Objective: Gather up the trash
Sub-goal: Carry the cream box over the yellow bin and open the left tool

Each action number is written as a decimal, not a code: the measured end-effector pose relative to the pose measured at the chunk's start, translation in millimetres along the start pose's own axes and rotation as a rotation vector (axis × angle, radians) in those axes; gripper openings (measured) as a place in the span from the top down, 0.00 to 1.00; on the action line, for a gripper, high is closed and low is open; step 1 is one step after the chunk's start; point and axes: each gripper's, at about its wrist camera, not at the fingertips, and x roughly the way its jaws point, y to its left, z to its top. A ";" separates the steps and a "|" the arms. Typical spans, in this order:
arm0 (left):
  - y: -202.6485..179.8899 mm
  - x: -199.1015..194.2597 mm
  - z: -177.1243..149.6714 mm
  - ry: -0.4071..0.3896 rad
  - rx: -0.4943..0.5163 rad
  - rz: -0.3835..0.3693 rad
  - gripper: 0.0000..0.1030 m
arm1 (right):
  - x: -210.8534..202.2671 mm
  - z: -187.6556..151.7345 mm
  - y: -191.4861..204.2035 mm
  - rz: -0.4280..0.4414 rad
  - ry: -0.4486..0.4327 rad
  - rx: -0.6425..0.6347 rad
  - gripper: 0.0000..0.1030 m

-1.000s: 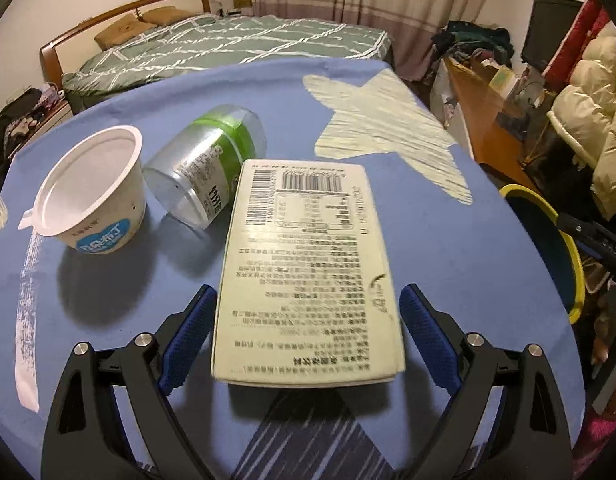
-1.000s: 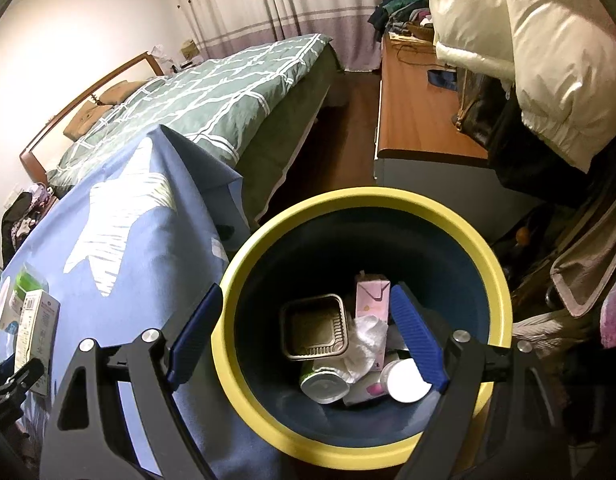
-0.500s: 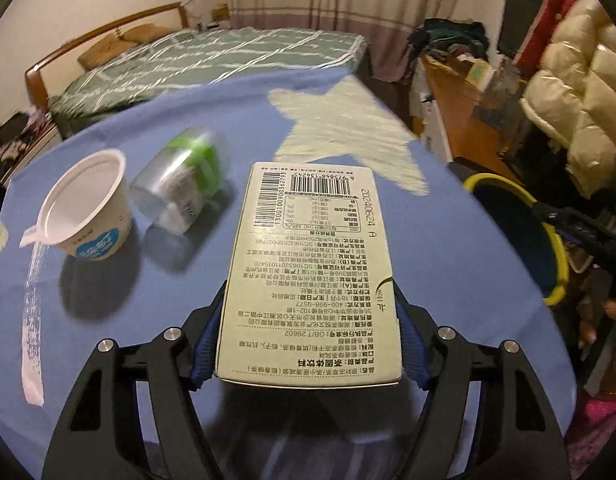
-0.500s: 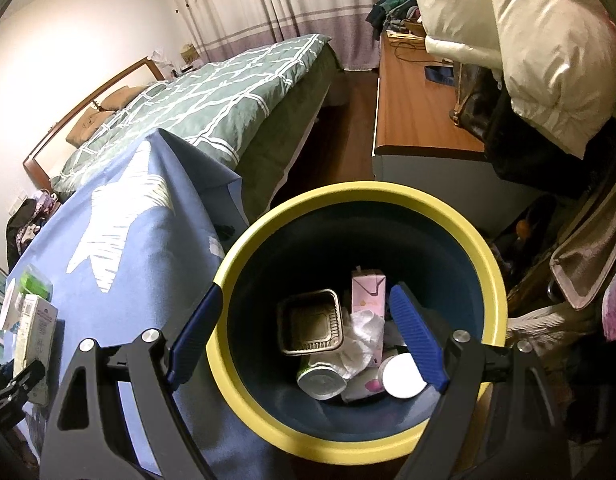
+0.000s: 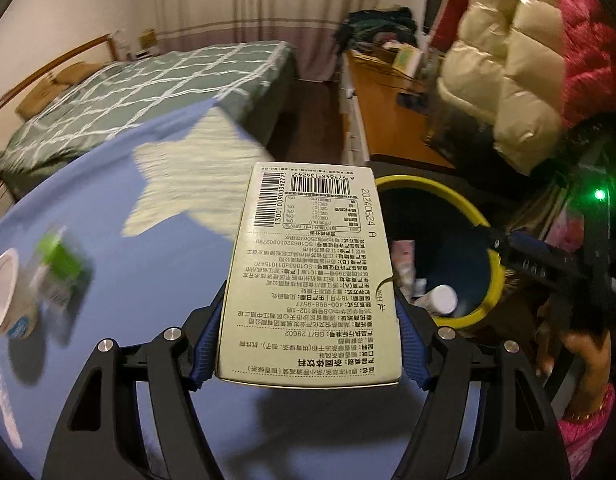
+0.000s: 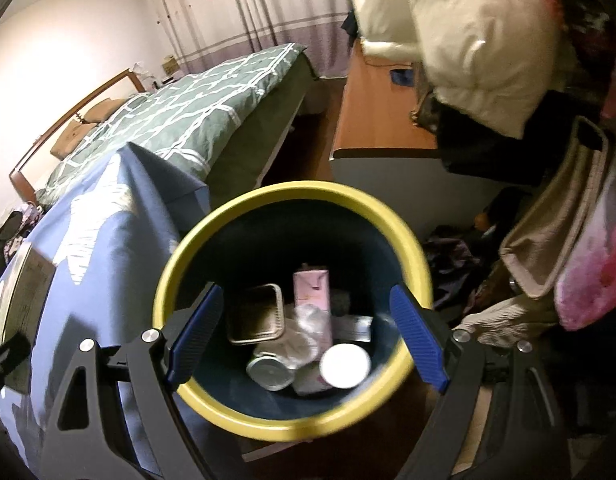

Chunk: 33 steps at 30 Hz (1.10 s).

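Carton is lying lengthwise between the fingers of the left gripper, its barcode end pointing away toward the yellow-rimmed bin. Both blue pads are pressing its sides. The right gripper is standing wide over the bin, holding nothing.

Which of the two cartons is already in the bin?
The pink carton: it stands inside the bin among other trash. The pale green carton is not in yet; the left hand-held gripper holds it.
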 end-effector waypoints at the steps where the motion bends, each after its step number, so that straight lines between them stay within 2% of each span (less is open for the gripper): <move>1: -8.6 5.7 3.8 0.007 0.012 -0.013 0.31 | -1.2 -0.3 -2.6 -0.003 -0.001 0.000 0.21; 8: -67.5 44.1 22.0 0.049 0.103 -0.062 0.31 | -14.9 -7.9 -34.8 -0.060 -0.019 0.028 0.21; 13: -102.2 71.2 33.5 0.071 0.161 -0.064 0.31 | -18.7 -8.9 -51.0 -0.086 -0.025 0.051 0.21; 17: -112.7 86.6 40.0 0.084 0.174 -0.051 0.29 | -18.4 -10.1 -60.8 -0.093 -0.021 0.068 0.21; 24: -99.9 67.2 41.1 0.028 0.165 -0.025 0.23 | -14.1 -9.8 -62.9 -0.081 -0.011 0.070 0.21; 33: -42.9 19.1 20.7 -0.029 0.074 -0.003 0.20 | -15.2 -9.5 -40.6 -0.063 -0.008 0.036 0.21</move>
